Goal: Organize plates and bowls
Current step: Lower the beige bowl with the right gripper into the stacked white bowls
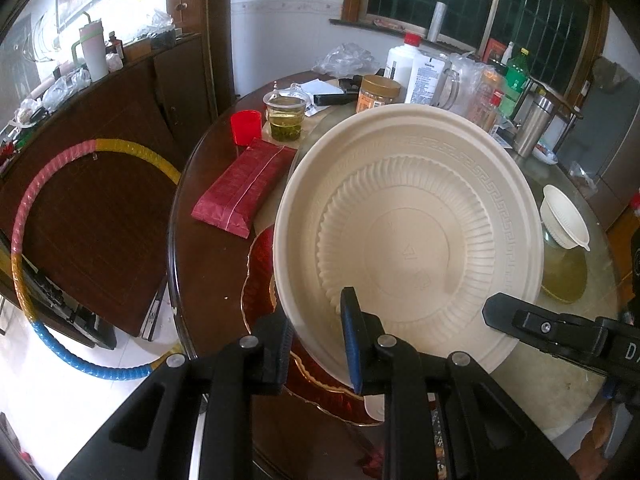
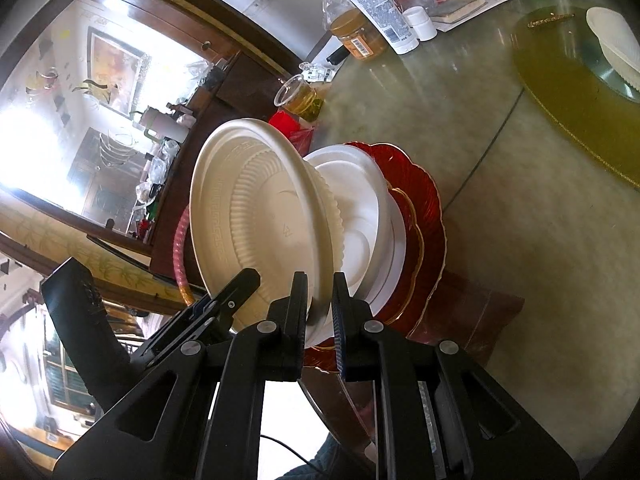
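Both black grippers, left gripper and right gripper, clamped the cream ribbed plastic plate's rim (tilted) above stacked white plates on the scalloped red plate.

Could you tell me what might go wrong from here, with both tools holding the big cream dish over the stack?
1. Both the left tool and right tool pinch only the thin rim of the cream dish; uneven pulling could bend it or let it slip.
2. The white plates and red plate sit near the table edge; a hard landing might push them off.
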The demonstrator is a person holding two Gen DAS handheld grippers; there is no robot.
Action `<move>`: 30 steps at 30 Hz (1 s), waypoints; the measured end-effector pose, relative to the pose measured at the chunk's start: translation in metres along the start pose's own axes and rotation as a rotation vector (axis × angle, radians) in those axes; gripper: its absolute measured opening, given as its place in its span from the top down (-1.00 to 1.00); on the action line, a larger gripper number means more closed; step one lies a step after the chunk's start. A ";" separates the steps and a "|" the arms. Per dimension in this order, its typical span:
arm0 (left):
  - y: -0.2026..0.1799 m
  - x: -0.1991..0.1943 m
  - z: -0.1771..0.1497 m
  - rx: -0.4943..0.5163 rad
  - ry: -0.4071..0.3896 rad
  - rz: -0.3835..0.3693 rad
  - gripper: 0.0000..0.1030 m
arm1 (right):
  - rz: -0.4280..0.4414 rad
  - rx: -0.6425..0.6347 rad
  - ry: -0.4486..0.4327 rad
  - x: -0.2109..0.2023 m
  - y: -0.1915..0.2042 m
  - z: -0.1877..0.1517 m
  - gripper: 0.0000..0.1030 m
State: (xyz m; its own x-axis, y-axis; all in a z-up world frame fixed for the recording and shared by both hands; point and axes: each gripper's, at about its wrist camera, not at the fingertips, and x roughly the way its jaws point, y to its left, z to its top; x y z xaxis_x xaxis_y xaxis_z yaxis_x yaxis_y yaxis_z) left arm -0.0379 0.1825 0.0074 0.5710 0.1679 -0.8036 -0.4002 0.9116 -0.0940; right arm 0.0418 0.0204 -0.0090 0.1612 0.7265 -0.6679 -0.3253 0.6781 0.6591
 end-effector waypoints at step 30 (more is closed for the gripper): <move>-0.001 0.006 0.008 -0.005 0.020 0.019 0.52 | 0.056 0.020 0.048 -0.003 -0.004 0.011 0.26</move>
State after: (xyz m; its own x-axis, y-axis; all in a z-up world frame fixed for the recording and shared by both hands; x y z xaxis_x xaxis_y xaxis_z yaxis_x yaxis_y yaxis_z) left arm -0.0283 0.1852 0.0070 0.5486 0.1772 -0.8171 -0.4144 0.9064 -0.0816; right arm 0.0527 0.0166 -0.0063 0.0977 0.7577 -0.6452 -0.3139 0.6387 0.7025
